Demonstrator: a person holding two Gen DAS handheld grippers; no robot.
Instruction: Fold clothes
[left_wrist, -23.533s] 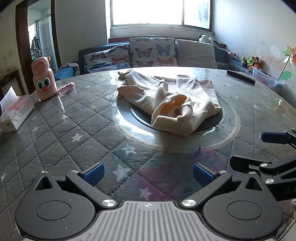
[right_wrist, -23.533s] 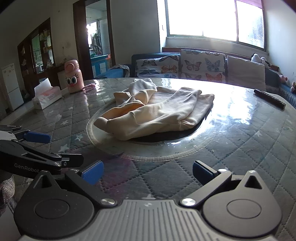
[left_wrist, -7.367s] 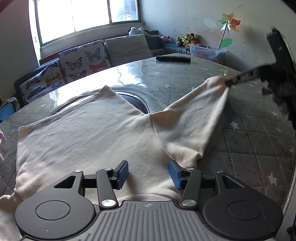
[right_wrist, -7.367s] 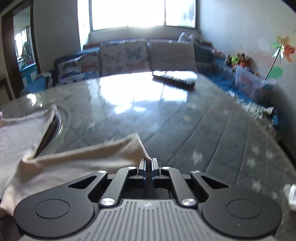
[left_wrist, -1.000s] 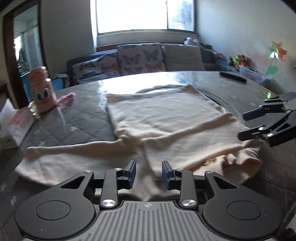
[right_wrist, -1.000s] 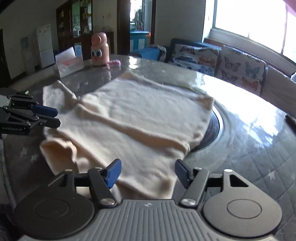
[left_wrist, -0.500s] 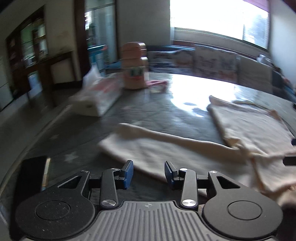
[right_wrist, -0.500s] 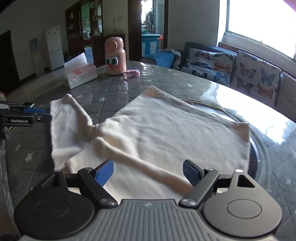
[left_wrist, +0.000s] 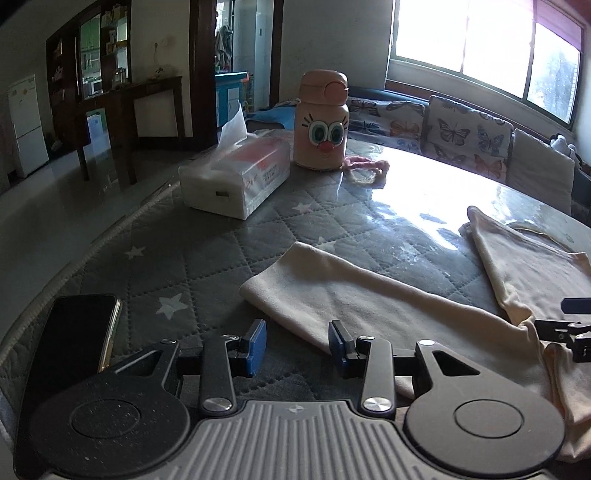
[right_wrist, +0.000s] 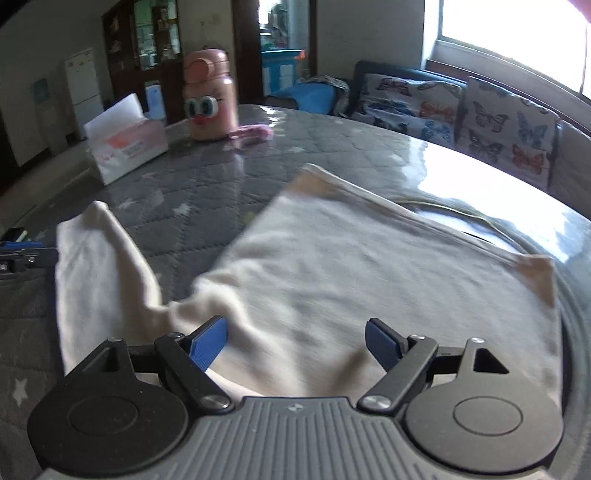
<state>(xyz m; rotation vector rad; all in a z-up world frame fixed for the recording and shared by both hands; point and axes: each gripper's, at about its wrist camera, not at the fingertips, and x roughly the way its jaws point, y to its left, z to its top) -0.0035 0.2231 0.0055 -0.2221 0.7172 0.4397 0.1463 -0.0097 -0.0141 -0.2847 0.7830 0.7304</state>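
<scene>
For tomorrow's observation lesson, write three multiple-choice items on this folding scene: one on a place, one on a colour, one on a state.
1. Where does the black smartphone lie?
A. at the table edge, left of the left hand-held gripper
B. on the tissue box
C. on the garment

2. What colour is the cartoon-faced plastic bottle?
A. green
B. pink
C. black

3. How does the long sleeve of the cream cotton garment lie?
A. rolled into a ball
B. hanging off the table
C. stretched out flat on the grey quilted table

Key: 1 A, the phone rests by the table rim in the left wrist view. 2 B, its body and cap are pink. 3 C, the sleeve lies spread out ahead of the open jaws.
</scene>
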